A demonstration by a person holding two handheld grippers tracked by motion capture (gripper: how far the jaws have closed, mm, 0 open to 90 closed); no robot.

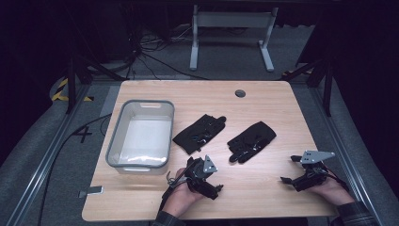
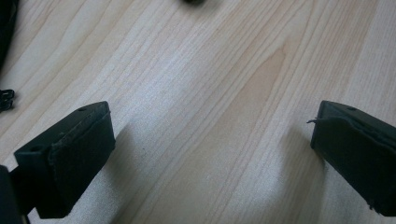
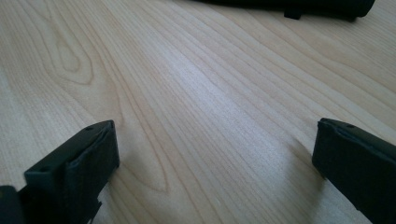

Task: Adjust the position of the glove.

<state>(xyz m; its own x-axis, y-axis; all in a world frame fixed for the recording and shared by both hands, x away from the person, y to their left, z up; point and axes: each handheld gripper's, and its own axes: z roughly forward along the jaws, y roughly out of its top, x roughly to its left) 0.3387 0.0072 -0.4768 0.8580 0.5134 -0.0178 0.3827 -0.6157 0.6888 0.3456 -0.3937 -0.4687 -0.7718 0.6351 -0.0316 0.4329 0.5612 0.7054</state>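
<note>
Gloves are what lie nearest your jaws: the left glove (image 1: 199, 132) sits just ahead of your left gripper (image 1: 205, 175), and the right glove (image 1: 251, 141) lies ahead and to the inner side of your right gripper (image 1: 292, 169), well apart from it. Both are black, flat on the wooden table (image 1: 263, 103), side by side with a strip of bare wood between them. Your left gripper's jaws stand wide apart in the left gripper view, with nothing but wood grain between the two black pads (image 2: 79, 156); a dark edge of glove fabric (image 2: 5, 32) shows beyond the tip of the jaw at that view's left. Your right gripper's jaws are likewise spread wide in the right gripper view, bare table between them, and the dark glove edge (image 3: 299, 7) lies far past the tips, toward the jaw at that view's right. Beyond the left gripper's outer side stands a grey bin (image 1: 115, 136), close beside the left glove.
</note>
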